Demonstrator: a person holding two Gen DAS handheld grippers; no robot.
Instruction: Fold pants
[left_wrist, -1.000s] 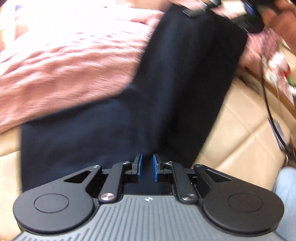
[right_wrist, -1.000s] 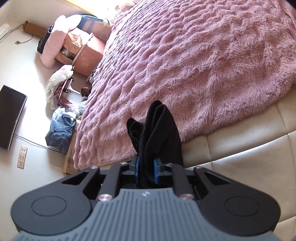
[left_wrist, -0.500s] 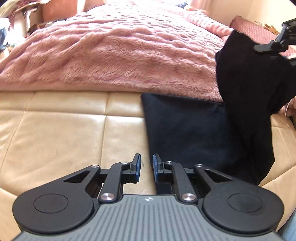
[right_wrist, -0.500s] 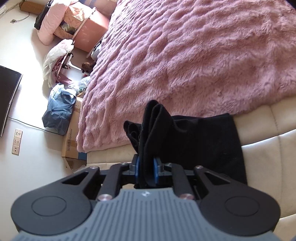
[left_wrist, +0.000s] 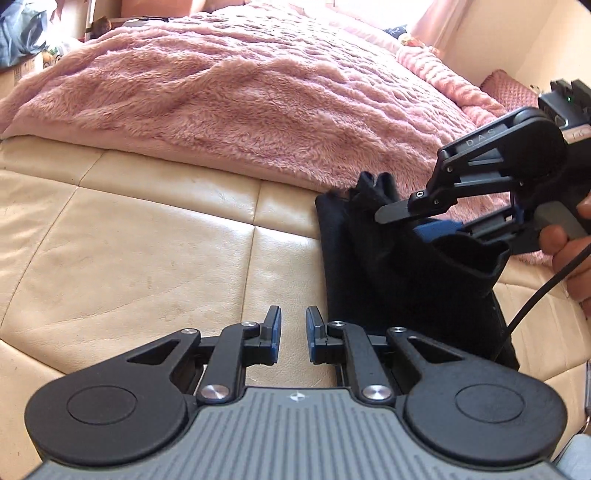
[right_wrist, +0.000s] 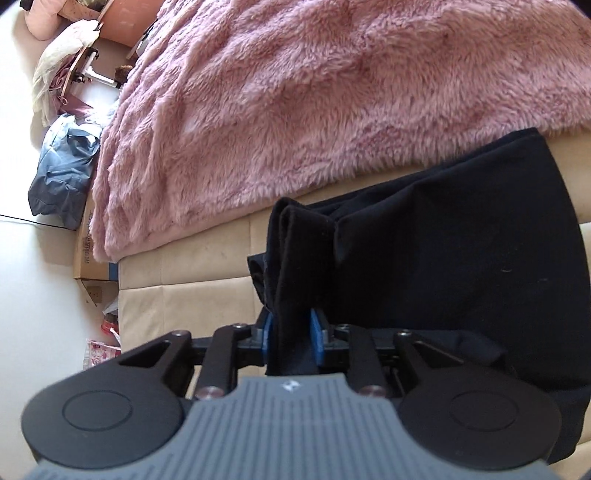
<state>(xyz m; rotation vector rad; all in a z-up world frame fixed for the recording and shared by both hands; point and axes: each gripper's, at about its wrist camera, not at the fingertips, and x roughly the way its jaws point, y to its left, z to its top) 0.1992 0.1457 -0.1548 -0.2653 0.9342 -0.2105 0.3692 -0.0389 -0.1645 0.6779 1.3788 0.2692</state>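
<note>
The black pants (left_wrist: 399, 280) lie folded on the beige leather surface (left_wrist: 147, 251), at the edge of the pink blanket. My right gripper (right_wrist: 292, 332) is shut on a bunched edge of the pants (right_wrist: 295, 266) and holds it low over the folded stack; it also shows in the left wrist view (left_wrist: 424, 221) at the right. My left gripper (left_wrist: 293, 334) is empty, its jaws a narrow gap apart, hovering over the leather just left of the pants' near corner.
A fluffy pink blanket (left_wrist: 240, 92) covers the bed beyond the leather. A cardboard box (right_wrist: 92, 254), a blue bag (right_wrist: 62, 173) and other clutter sit on the floor at the left. A cable (left_wrist: 535, 295) hangs from the right gripper.
My right gripper has lowered the held edge of the pants down onto the folded stack. My left gripper has let go and drifted left, off the pants and over bare leather.
</note>
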